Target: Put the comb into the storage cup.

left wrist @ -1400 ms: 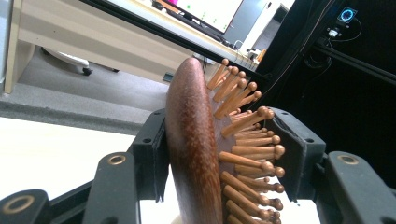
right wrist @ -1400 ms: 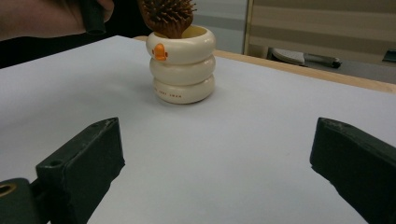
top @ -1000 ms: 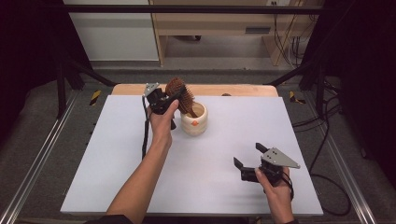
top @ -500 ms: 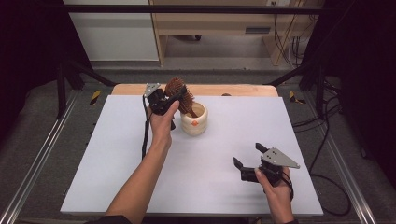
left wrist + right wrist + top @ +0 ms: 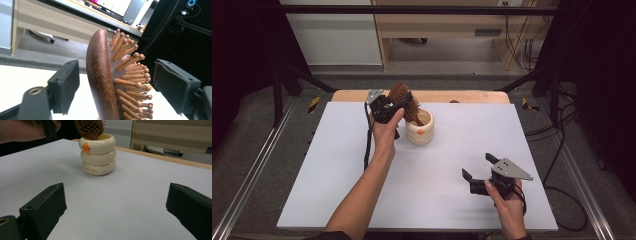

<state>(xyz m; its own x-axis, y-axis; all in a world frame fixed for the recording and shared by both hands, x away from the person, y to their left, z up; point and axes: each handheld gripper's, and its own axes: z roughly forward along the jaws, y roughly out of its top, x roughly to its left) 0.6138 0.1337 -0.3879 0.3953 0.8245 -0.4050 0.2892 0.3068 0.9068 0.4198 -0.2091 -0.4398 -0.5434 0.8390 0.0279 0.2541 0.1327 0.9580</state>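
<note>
Your left gripper (image 5: 112,82) jaws have just been opening: the hairbrush (image 5: 110,80) sits between them with gaps both sides, handle down in the cream cup (image 5: 420,127) at 12 o'clock on the tabletop (image 5: 337,170). Looks placed. Right gripper (image 5: 476,174) spread, empty, 5 o'clock.

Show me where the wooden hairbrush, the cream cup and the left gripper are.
wooden hairbrush (image 5: 100,75), left gripper view, on its dark rounded back.
cream cup (image 5: 98,153), right gripper view, on its middle ring.
left gripper (image 5: 388,107), high view, between its jaws.
</note>
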